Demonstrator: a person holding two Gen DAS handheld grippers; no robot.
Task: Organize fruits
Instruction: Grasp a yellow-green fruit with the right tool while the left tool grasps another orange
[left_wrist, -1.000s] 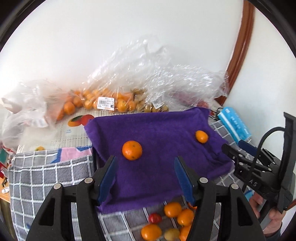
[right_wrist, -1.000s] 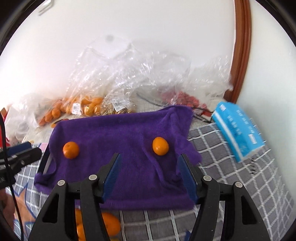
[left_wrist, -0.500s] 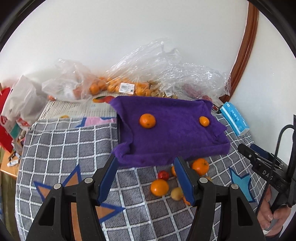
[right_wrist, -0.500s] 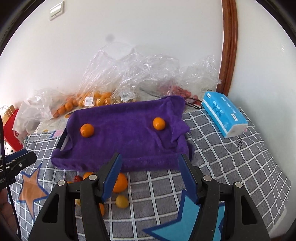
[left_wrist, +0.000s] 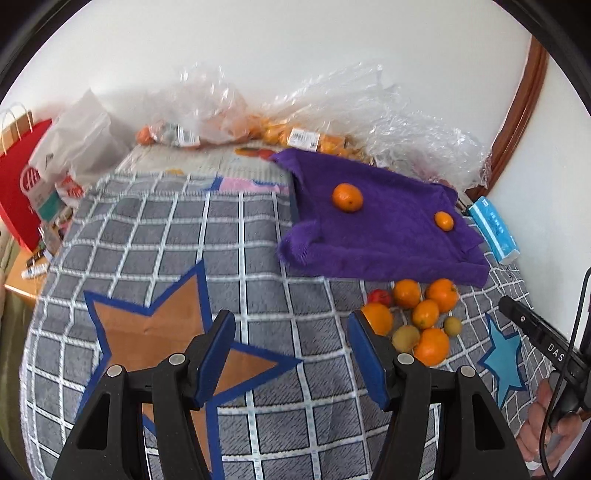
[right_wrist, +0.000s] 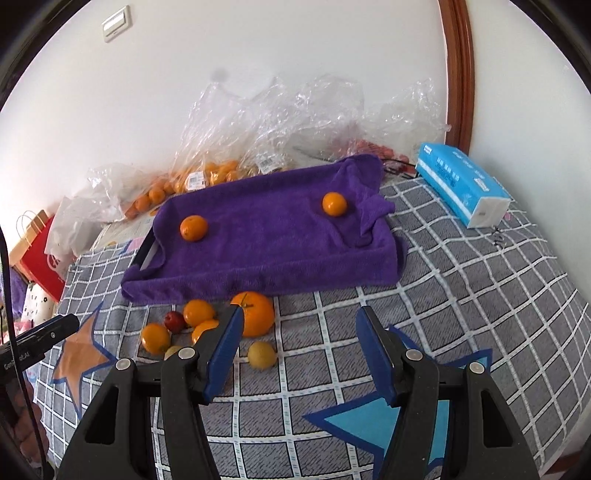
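A tray covered with a purple towel (left_wrist: 384, 232) (right_wrist: 266, 236) lies on a grey checked blanket. Two oranges rest on it, one to the left (left_wrist: 347, 197) (right_wrist: 193, 228) and a smaller one to the right (left_wrist: 443, 220) (right_wrist: 334, 204). A loose pile of oranges (left_wrist: 424, 314) (right_wrist: 255, 314), a small red fruit (left_wrist: 379, 296) (right_wrist: 174, 321) and yellowish fruits (right_wrist: 261, 355) lies in front of the tray. My left gripper (left_wrist: 291, 354) is open and empty above the blanket, left of the pile. My right gripper (right_wrist: 299, 354) is open and empty, just right of the pile.
Clear plastic bags with more oranges (left_wrist: 295, 136) (right_wrist: 207, 177) lie against the wall behind the tray. A blue tissue pack (left_wrist: 495, 236) (right_wrist: 461, 192) lies to the right. A red paper bag (left_wrist: 22, 184) (right_wrist: 40, 254) stands at the left edge.
Both grippers have pulled back and up from over the tray, so the fruit pile and more blanket show. The left view has swung left. Both stayed open.
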